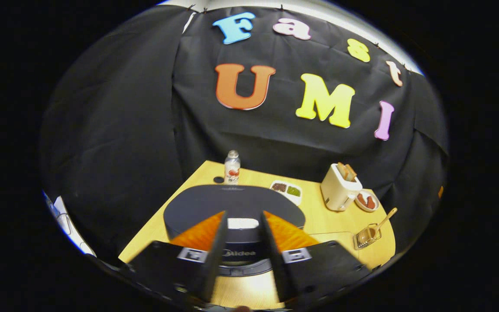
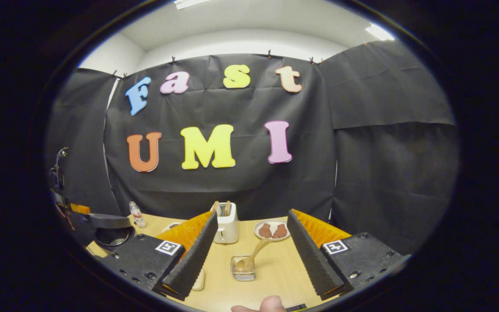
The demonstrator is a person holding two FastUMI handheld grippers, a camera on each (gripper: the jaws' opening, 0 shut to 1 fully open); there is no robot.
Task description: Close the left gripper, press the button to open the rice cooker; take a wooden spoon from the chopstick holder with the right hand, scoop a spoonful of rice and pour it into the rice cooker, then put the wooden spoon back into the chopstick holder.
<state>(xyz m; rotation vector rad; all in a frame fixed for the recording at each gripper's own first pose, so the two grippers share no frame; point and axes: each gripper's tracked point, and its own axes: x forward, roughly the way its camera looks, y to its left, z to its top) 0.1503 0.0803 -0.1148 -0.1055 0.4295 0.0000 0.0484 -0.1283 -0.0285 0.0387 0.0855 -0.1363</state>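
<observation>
Both ribbed jaws gape: left gripper over rounded rice cooker; right gripper facing wooden spoon.

The rice cooker is dark slate grey, with a white patch on its front. The table is pale yellow wood. The toaster is cream, and the plate is white with reddish-brown pieces on it. The wooden spoon is light tan (its holder looks clear or wire). Both the left gripper and the right gripper have black ridged fingers backed in orange, plus black-and-white square markers.
</observation>
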